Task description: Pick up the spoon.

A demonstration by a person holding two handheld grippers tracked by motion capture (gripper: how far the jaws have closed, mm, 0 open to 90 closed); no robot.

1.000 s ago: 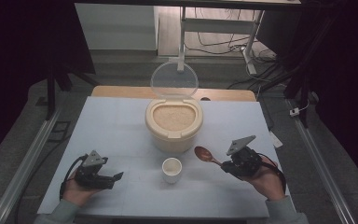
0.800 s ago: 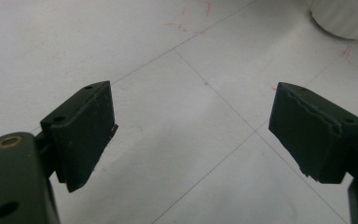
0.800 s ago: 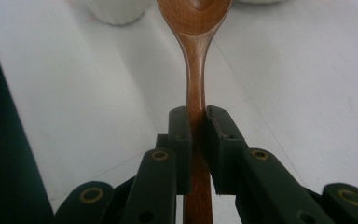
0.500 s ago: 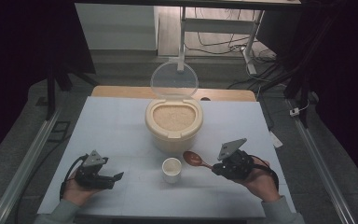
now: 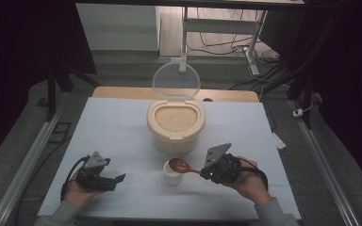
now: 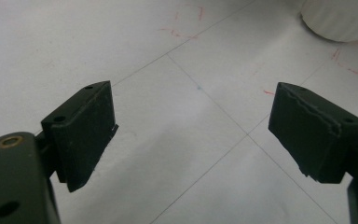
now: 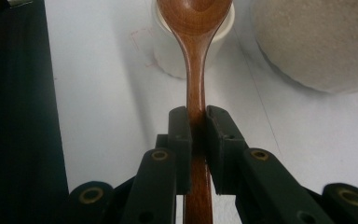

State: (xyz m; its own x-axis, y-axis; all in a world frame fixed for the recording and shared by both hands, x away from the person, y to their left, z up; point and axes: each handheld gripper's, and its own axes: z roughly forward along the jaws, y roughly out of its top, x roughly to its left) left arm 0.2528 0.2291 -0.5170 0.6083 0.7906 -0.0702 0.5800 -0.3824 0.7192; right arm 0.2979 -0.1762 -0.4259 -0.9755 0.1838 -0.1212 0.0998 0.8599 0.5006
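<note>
Wooden, reddish-brown, glossy spoon point(image 5: 183, 166): stiff and light, won't flex, but the varnish looks slick, so I'd expect it to twist in the pads if loaded off-axis. Best hold is the flat of the handle, well back from the bowl, which is where it is pinched now. The right hand-held gripper point(image 5: 206, 172) has its jaws pressed onto the handle from both sides; in the right gripper view the handle point(image 7: 196, 116) runs straight out between the pads.

Spoon bowl is over the small white ribbed cup point(image 5: 173, 174), rim at about 9 o'clock from the right hand-held gripper. The cup looks light and tippable, so a knock from the spoon could shove it. The round cream rice container point(image 5: 175, 128) with its clear lid point(image 5: 176, 83) hinged up sits at 12 o'clock from the cup, full of grain.

Left hand-held gripper point(image 5: 118, 179): jaws spread, nothing between them, low over the white counter point(image 5: 118, 127) at about 8 o'clock from the cup.

Versus a second ago: the spoon and right hand have travelled toward 9 o'clock, from beside the container to over the cup. Left hand, cup and container are unchanged.
</note>
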